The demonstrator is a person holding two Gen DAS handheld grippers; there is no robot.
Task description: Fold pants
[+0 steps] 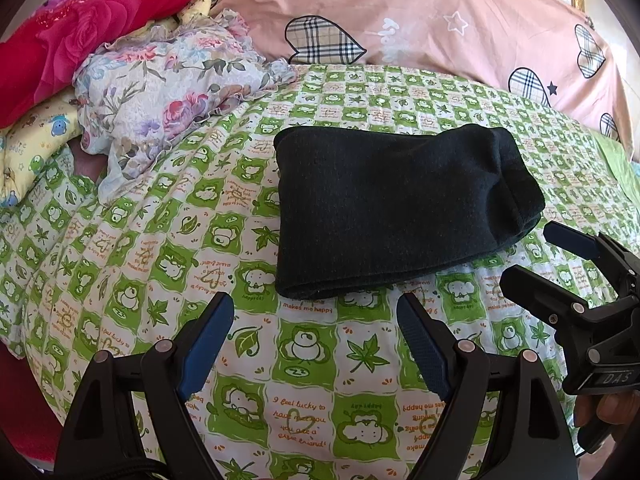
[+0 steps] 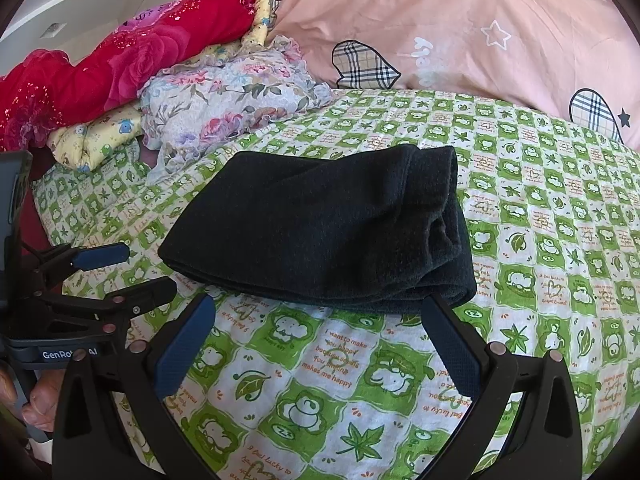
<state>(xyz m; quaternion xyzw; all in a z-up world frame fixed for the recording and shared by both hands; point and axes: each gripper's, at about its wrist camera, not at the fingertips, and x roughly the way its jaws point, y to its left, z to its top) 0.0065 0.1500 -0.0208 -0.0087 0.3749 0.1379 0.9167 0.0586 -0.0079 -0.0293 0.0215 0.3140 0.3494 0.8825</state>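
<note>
Pants (image 1: 396,208), dark and already folded into a compact rectangular bundle, lie flat on the bed sheet (image 1: 168,208), a green-and-white check printed with frogs and leaves. The bundle's rounded fold faces left; the layered, thicker end faces right, where the right wrist view shows several edges stacked but not how many. No waistband or leg opening can be made out with certainty.

Left tool (image 1: 316,344) sits just short of the bundle's near edge, its blue-padded fingers spread wide and holding nothing. Right tool (image 2: 320,344) stands likewise wide open and empty; its right finger tip lies close against the near right corner of the pants, and contact there cannot be confirmed. Each tool also appears at the edge of the other's view, partly cut off by the frame. Fingers (image 2: 38,404) of the person's hand on a grip show only in part at the lower left of the right wrist view; more fingertips appear at the lower right of the left wrist view.

Beyond the pants, at the far left, a floral cloth (image 1: 168,80) lies crumpled over a yellow cartoon-print quilt (image 1: 36,136), with a red rose-patterned blanket (image 1: 88,28) on top; their lower parts are hidden. A pink duvet (image 1: 440,12) with plaid hearts runs along the back, its extent cut off by the lens edge.
</note>
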